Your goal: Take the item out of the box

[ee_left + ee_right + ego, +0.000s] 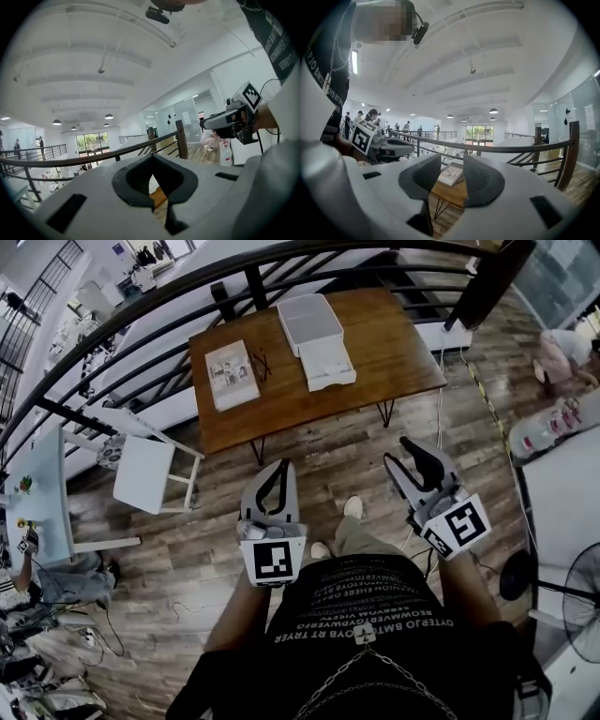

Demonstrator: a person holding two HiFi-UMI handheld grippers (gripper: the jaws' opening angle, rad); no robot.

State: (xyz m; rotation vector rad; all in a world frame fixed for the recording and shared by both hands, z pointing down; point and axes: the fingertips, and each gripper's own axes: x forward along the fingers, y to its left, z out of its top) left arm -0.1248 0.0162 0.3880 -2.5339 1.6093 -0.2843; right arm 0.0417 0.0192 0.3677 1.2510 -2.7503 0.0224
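**Box on the table, well apart from both grippers**

The white box (307, 322) is seen on the wooden table (384, 343), with a booklet (231, 374) lying near it. The item inside cannot be made out. The box is judged light and stiff-walled, so one wall could be steadied while the contents are pinched at an exposed edge. The left gripper (279, 467) is clenched, its tips together on nothing. The right gripper (397, 452) is held partly spread and empty, and nothing is touched.
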